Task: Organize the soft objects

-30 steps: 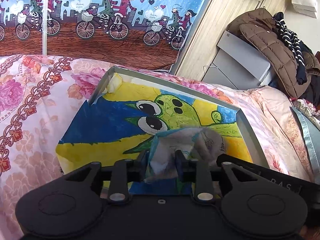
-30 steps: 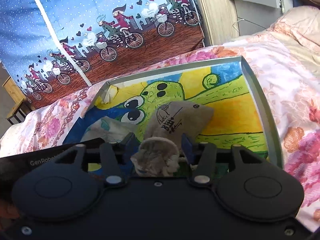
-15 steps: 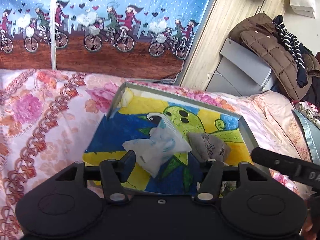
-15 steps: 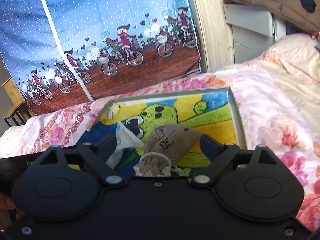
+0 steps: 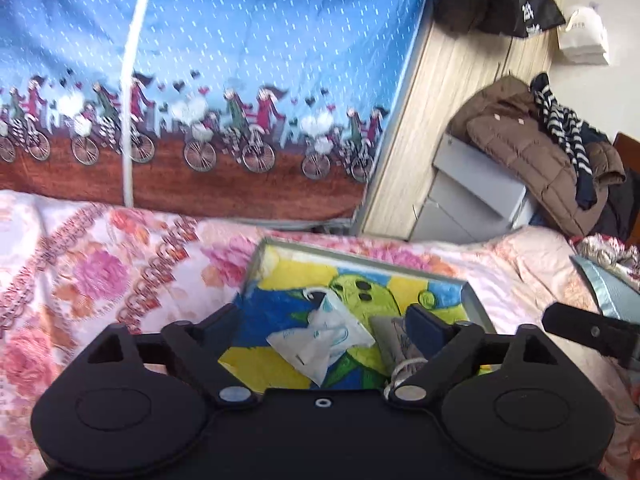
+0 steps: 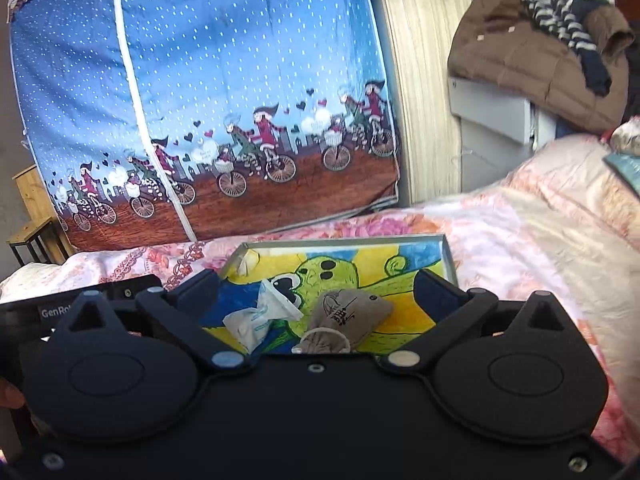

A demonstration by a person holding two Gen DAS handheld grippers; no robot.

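Grey drawstring pouch [image 6: 347,318] and white plastic bag [image 6: 256,319] lie side by side in the painted tray [image 6: 449,256], apparently dropped there, since left gripper [image 5: 326,330] and right gripper [image 6: 318,294] have just been opening and hover empty on the near side.

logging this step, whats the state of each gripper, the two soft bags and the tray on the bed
left gripper: jaws have just been opening, wide, nothing between the pads
right gripper: jaws have just been opening, wide, empty
white and blue plastic pouch: lying crumpled in the tray, released
grey drawstring cloth pouch: lying flat in the tray beside it, released
shallow grey tray with cartoon lining: flat on the floral bedspread
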